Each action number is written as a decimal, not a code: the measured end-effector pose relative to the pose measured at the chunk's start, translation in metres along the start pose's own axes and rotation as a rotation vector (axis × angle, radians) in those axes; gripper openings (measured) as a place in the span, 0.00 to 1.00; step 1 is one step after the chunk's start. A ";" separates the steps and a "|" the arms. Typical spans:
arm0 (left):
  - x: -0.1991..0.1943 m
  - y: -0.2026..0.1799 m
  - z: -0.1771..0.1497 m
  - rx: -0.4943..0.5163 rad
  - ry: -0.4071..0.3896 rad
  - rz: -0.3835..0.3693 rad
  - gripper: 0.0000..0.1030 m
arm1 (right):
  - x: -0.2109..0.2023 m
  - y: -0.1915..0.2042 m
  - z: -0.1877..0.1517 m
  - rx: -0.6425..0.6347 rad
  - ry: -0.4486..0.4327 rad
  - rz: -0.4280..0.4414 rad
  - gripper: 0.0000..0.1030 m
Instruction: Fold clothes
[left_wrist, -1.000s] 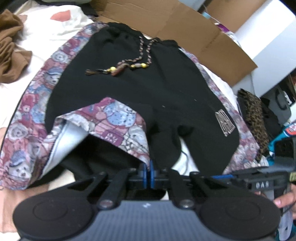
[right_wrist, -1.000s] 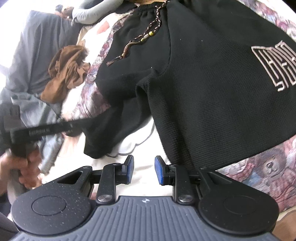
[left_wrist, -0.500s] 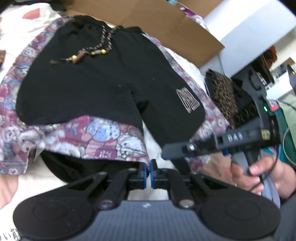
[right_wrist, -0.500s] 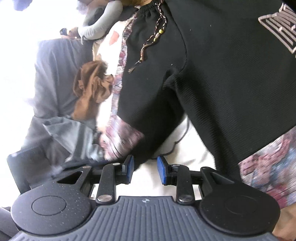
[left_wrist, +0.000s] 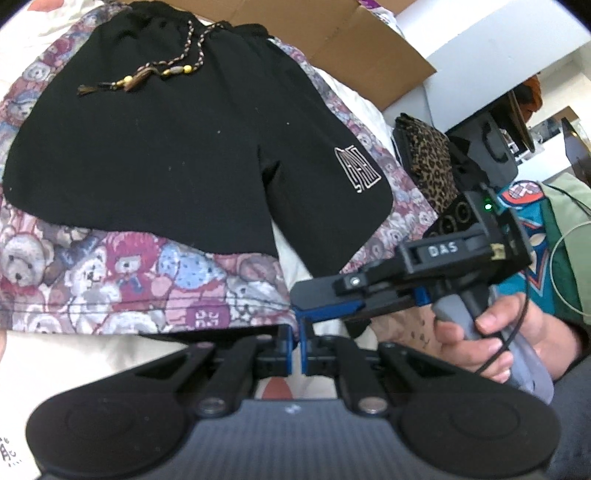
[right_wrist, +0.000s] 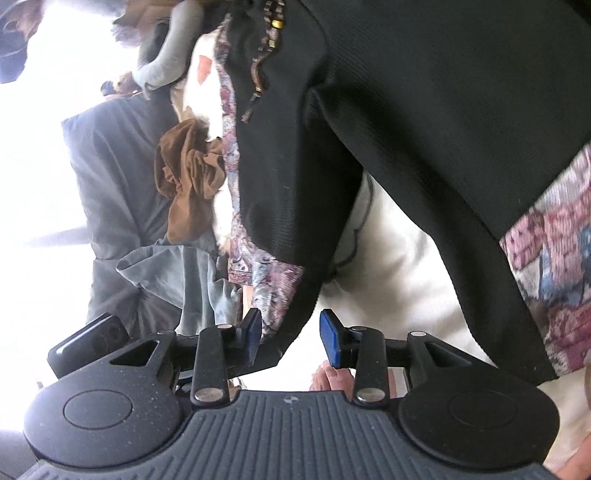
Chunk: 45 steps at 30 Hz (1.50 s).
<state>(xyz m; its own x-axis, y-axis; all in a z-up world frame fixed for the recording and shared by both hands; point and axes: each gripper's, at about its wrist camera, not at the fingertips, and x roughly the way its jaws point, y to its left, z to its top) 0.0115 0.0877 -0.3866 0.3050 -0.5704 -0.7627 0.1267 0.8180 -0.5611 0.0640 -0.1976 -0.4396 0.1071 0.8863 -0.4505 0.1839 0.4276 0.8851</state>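
Observation:
Black shorts (left_wrist: 166, 147) with a beaded drawstring (left_wrist: 159, 72) and a white logo lie flat on a teddy-bear print garment (left_wrist: 122, 280). My left gripper (left_wrist: 295, 345) is shut at the print garment's near hem corner, which lies flat in front of it. A hand (left_wrist: 487, 332) brings my right gripper (left_wrist: 301, 314) in from the right, tips just above the left gripper's. In the right wrist view the right gripper (right_wrist: 291, 338) has its jaws opening. The black and print hem (right_wrist: 280, 295) hangs down between the pads (right_wrist: 328, 341), which do not press it.
A cream bed cover (left_wrist: 92, 354) lies under the clothes. Flattened cardboard (left_wrist: 332, 33) stands behind them, and a leopard-print item (left_wrist: 424, 158) sits to the right. Brown cloth (right_wrist: 188, 177) and grey garments (right_wrist: 125, 177) are piled on the left.
The lifted print hem has come down flat while the left gripper stayed shut. The right gripper rolled, sank close beside the left gripper's tips, and its jaws widened.

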 end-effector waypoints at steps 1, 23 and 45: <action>0.000 0.002 -0.001 -0.009 0.003 -0.006 0.04 | 0.003 -0.003 -0.001 0.015 0.003 0.004 0.36; -0.006 0.050 -0.002 -0.177 0.000 0.014 0.04 | 0.015 -0.034 0.001 0.150 -0.073 0.085 0.40; 0.002 0.056 -0.024 -0.171 0.061 0.035 0.04 | 0.053 -0.042 -0.004 0.118 0.015 0.090 0.01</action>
<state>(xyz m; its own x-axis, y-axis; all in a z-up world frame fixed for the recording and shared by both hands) -0.0039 0.1312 -0.4273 0.2484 -0.5491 -0.7980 -0.0467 0.8161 -0.5761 0.0581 -0.1686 -0.5004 0.1143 0.9231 -0.3671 0.2874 0.3230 0.9017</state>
